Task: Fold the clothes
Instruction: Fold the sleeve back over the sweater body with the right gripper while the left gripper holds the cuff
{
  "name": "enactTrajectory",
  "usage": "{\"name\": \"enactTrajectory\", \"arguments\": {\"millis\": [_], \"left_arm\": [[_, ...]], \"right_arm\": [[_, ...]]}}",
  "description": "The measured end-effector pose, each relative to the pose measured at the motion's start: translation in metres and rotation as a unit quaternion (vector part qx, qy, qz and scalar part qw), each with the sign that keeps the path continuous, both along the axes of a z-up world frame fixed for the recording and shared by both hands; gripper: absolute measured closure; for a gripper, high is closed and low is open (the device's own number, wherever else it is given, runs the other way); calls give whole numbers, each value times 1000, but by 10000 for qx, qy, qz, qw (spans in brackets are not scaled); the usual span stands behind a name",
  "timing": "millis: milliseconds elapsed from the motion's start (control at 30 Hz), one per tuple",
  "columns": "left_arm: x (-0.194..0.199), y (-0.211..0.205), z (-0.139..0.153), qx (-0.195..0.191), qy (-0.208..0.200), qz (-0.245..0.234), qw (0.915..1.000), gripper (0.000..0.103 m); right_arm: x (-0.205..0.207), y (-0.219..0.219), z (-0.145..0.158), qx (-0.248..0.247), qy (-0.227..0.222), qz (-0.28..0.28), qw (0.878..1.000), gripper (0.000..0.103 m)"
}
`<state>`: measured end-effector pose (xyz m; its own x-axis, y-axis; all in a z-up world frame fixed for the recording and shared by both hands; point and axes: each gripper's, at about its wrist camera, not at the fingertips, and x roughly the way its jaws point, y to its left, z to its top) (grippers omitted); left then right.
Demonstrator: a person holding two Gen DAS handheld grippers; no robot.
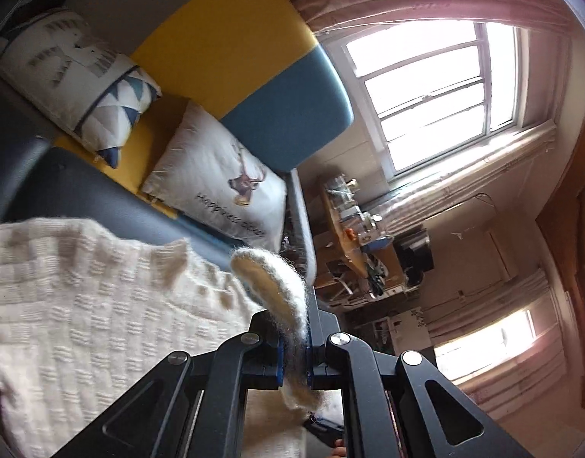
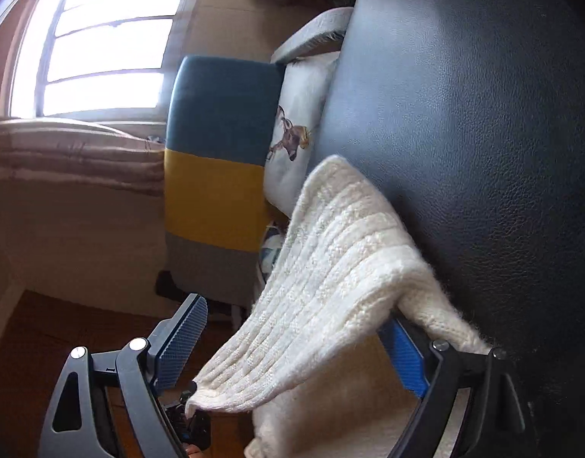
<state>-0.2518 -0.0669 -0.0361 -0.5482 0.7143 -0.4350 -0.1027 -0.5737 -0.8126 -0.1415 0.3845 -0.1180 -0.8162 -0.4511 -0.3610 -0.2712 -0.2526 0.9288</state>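
— Presently, count?
— One cream sweater (image 1: 101, 305) on the dark sofa seat (image 2: 464, 133); two cushions (image 1: 220, 175).
— Grippers?
— Left gripper (image 1: 294, 362) clamps the sweater's edge; right gripper (image 2: 292, 343) stands wide, sweater between its fingers.

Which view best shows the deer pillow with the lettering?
The left wrist view: the deer pillow shows almost whole, with its deer print and script lettering, leaning against the blue and yellow sofa back. The right wrist view shows only a strip of it, cut off by the dark seat and cream knit.
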Motion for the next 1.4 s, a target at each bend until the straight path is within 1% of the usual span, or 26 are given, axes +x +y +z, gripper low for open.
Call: {"name": "enactTrajectory", "arguments": {"millis": [33, 100, 167, 233, 267, 333, 433, 467, 600, 667, 733, 767, 800, 900, 933, 1000, 1067, 1133, 1200, 1233, 1300, 1333, 1400], "left_arm": [[0, -5, -14, -255, -133, 32, 9996, 96], [-2, -11, -43, -739, -446, 40, 9963, 96], [-1, -12, -73, -1178, -736, -30, 9903, 96], [2, -13, -94, -1487, -867, -87, 9850, 96], [3, -14, -103, -1512, -952, -111, 9839, 96], [7, -18, -119, -1288, -1091, -129, 9856, 96], [11, -23, -121, -1027, -1106, -106, 9885, 96], [11, -23, -120, -1005, -1089, -108, 9889, 96], [13, -19, -112, -1109, -950, -157, 9892, 96], [14, -16, -111, -1355, -949, -156, 9861, 95], [14, -14, -115, -1447, -940, -190, 9848, 95], [14, -13, -117, -1479, -932, -208, 9844, 95], [14, -12, -117, -1518, -929, -209, 9838, 95], [14, -9, -113, -1638, -922, -184, 9820, 95], [14, -9, -109, -1653, -843, -168, 9825, 95], [13, -10, -101, -1668, -646, -127, 9838, 95], [8, -11, -95, -1502, -568, -131, 9869, 95], [0, -11, -98, -1264, -720, -284, 9890, 95], [-9, -11, -107, -1264, -1042, -304, 9860, 84], [-12, -12, -113, -1161, -1168, -329, 9858, 79], [-15, -17, -116, -907, -1203, -256, 9883, 79], [-17, -17, -114, -892, -1165, -263, 9888, 80], [-19, -14, -103, -1119, -896, -270, 9893, 91]], "right_arm": [[1, -2, -4, 57, -113, 10, 9999, 12], [9, -2, -12, 38, -210, -162, 9996, 13], [18, 2, -16, -127, -141, -381, 9991, 13], [25, 4, -20, -391, -25, -570, 9976, 13], [25, 3, -21, -477, 29, -620, 9969, 13], [19, -1, -21, -462, 130, -568, 9972, 12], [7, -8, -18, -426, 326, -503, 9973, 11], [3, -9, -15, -335, 372, -490, 9975, 11], [2, -4, 0, 507, 321, -469, 9971, 11], [2, 0, 3, 856, 227, -475, 9949, 11], [9, 9, -14, 848, -89, -545, 9949, 13], [12, 12, -20, 759, -75, -566, 9955, 18], [15, 13, -21, 732, 3, -601, 9955, 20], [13, 11, -21, 831, -1, -489, 9953, 20], [11, 9, -21, 893, -26, -437, 9950, 20], [8, 5, -20, 1056, -69, -335, 9938, 20], [4, -3, -17, 1388, -127, -202, 9900, 19], [1, -11, -13, 1751, -180, -62, 9844, 19], [-1, -17, -11, 2021, -205, 49, 9791, 19], [-1, -18, -11, 2100, -203, 91, 9775, 19], [-2, -19, -10, 2218, -225, 169, 9747, 19], [-2, -20, -9, 2284, -253, 210, 9730, 19], [-4, -22, -3, 2464, -291, 242, 9684, 19]]}}
